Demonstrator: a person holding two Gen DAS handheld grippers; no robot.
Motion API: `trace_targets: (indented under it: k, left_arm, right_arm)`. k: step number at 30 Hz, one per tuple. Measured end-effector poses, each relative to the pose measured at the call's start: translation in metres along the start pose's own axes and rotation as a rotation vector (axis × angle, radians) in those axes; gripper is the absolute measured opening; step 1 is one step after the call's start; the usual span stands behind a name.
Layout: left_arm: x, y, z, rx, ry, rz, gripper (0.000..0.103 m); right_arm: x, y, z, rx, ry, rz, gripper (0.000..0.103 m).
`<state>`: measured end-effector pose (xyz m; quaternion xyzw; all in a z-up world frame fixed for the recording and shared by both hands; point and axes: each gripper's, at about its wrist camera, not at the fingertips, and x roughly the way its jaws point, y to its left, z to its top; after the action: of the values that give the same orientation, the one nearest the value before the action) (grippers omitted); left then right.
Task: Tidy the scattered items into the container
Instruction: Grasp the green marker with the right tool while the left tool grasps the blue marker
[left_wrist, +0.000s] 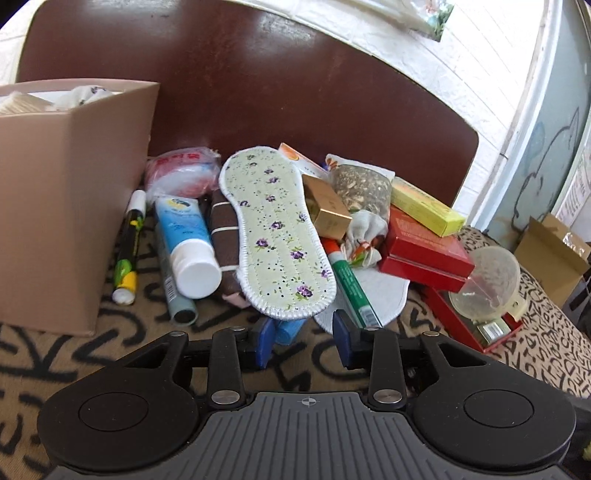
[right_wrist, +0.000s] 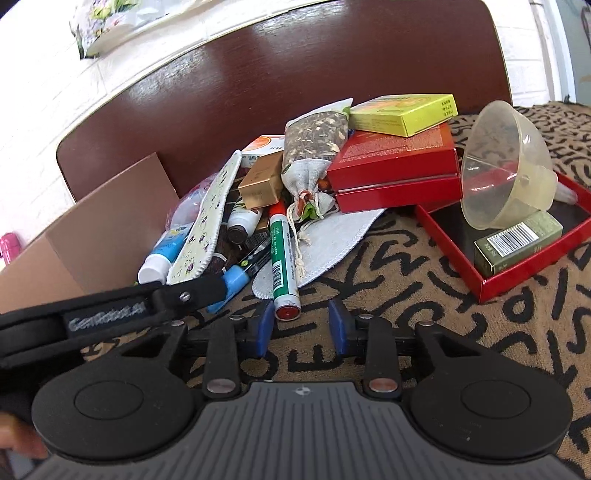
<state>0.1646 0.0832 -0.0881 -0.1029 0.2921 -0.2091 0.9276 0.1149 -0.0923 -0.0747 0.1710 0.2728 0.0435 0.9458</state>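
Note:
A tan box (left_wrist: 74, 206) stands at the left with a few things inside; its side also shows in the right wrist view (right_wrist: 110, 221). Beside it lies a heap: a floral insole (left_wrist: 273, 229), a blue-and-white tube (left_wrist: 186, 240), a green marker (right_wrist: 282, 258), a gold box (left_wrist: 327, 208) and a seed pouch (left_wrist: 360, 186). My left gripper (left_wrist: 303, 338) is half open at the insole's heel, with a light blue cap (left_wrist: 291, 330) between its fingers; no pad presses on either. My right gripper (right_wrist: 301, 326) is half open around the marker's red end (right_wrist: 288, 312) without touching it.
Stacked red boxes (right_wrist: 395, 173) carry a yellow box (right_wrist: 404, 114). At the right, a red tray (right_wrist: 517, 273) holds a clear funnel (right_wrist: 509, 162) and a green carton (right_wrist: 517, 240). A dark brown board (left_wrist: 258, 85) backs the heap. A patterned cloth (right_wrist: 388, 277) covers the surface.

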Motion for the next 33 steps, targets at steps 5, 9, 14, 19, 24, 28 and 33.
trace_targets:
  k: [5, 9, 14, 19, 24, 28, 33]
  left_arm:
    - [0.015, 0.002, 0.003, -0.017, 0.038, -0.010, 0.052]
    - [0.015, 0.003, 0.004, -0.029, 0.042, -0.008, 0.023]
    - [0.010, 0.002, 0.003, -0.027, 0.005, -0.014, 0.042]
    - [0.022, -0.009, 0.004, 0.026, 0.039, -0.034, 0.061]
    - [0.032, 0.002, 0.007, -0.054, 0.060, -0.022, 0.019]
    - [0.027, 0.006, 0.004, -0.066, 0.061, -0.041, 0.017]
    - [0.019, -0.002, -0.002, -0.051, 0.063, -0.030, 0.015]
  right_arm:
    - [0.002, 0.002, 0.000, -0.012, 0.003, -0.006, 0.037]
    - [-0.002, 0.004, 0.000, -0.027, -0.012, -0.010, 0.037]
    - [-0.001, 0.005, 0.001, -0.035, -0.007, -0.006, 0.036]
    - [0.004, 0.011, 0.002, -0.069, 0.010, -0.005, 0.038]
    - [0.007, 0.013, 0.002, -0.085, 0.024, -0.022, 0.030]
    - [0.007, 0.008, 0.003, -0.062, 0.025, -0.020, 0.020]
    - [0.004, 0.010, 0.003, -0.068, 0.022, -0.022, 0.019]
